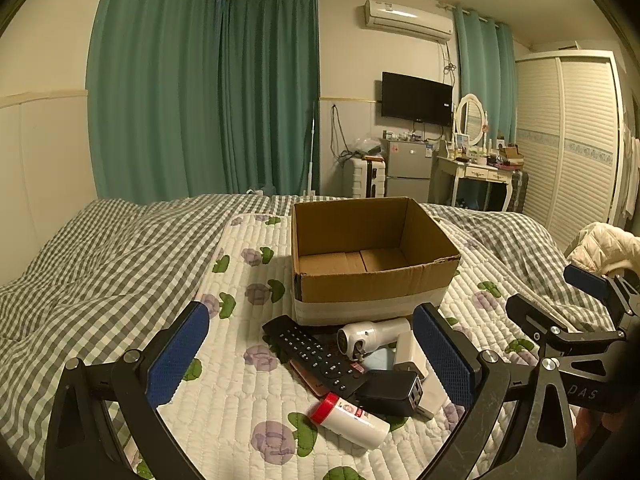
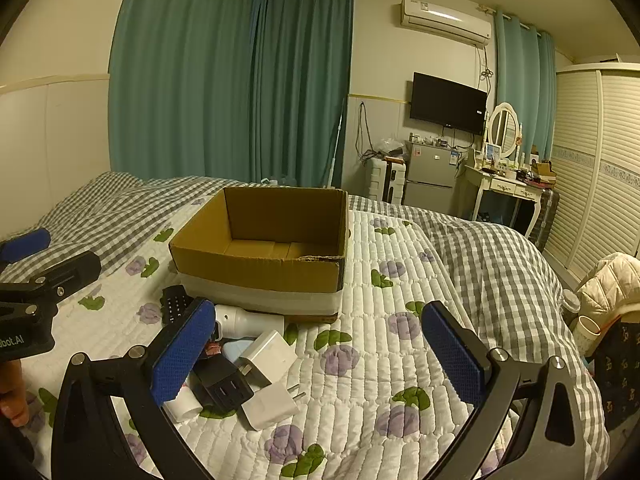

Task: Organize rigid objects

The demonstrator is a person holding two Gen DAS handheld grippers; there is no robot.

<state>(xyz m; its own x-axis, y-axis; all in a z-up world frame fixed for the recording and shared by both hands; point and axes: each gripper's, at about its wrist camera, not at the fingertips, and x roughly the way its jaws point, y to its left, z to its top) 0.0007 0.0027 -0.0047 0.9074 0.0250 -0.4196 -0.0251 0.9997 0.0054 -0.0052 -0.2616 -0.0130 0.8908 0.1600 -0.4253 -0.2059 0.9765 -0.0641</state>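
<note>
Your left gripper (image 1: 310,354) hovers w/ jaws spread wide, holding nothing; its blue pads (image 1: 178,356) frame the object pile on the floral quilted mat (image 1: 240,396). Your right gripper (image 2: 318,356) likewise has jaws spread wide and empty, w/ most of the pile at its left finger and bare mat between the pads.

Pile, just in front of the cardboard box (image 1: 372,280): black remote (image 1: 314,354) lying diagonally; white cylindrical device (image 1: 372,336) beside it, close to the box's front wall; black adapter (image 1: 390,392) touching the remote's near end; white bottle w/ red cap (image 1: 350,420) on its side, nearest the camera; white charger (image 2: 270,356) and white plug (image 2: 270,404) next to the adapter.

Box: open-topped, nothing visible inside, sitting on the mat atop a grey-checked duvet (image 1: 80,280).

Background: green curtains (image 1: 200,92), wall TV (image 1: 416,98), small fridge (image 1: 408,168).
</note>
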